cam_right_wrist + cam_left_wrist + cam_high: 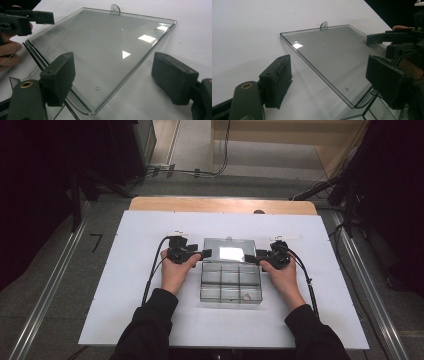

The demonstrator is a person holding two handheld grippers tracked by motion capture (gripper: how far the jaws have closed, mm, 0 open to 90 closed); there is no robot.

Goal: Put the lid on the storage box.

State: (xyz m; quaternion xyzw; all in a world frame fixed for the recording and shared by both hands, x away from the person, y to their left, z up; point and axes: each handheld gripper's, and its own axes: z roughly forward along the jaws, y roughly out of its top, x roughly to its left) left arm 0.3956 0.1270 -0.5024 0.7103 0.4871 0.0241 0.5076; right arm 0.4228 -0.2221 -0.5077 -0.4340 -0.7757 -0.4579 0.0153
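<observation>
Nearest to me are the person's two dark sleeves [150, 330], reaching in over the near edge of the white table [125, 285], and between the hands sits a clear plastic compartment box [231, 287] with its hinged lid [230, 250] thrown open and lying flat on the far side. The left gripper [200, 255] stands at the lid's left edge and the right gripper [252, 258] at its right edge; on both, the jaws are apart, straddling the lid's thin rim without pressing on it, as the gripper views show, with a pad either side of the edge [322, 75] and daylight between. The lid looks light, stiff and glossy, so I'd judge it slippery under the pads and liable to flex or crack at the hinge if it's twisted from one corner. The side edges, close to the hinge line, look the sensible place to pinch, both sides together. A small hanging tab [115, 8] sticks out from the far edge, but it seems too slight to lift by. Something small lies in a near right compartment [246, 295]; I can't tell what.
</observation>
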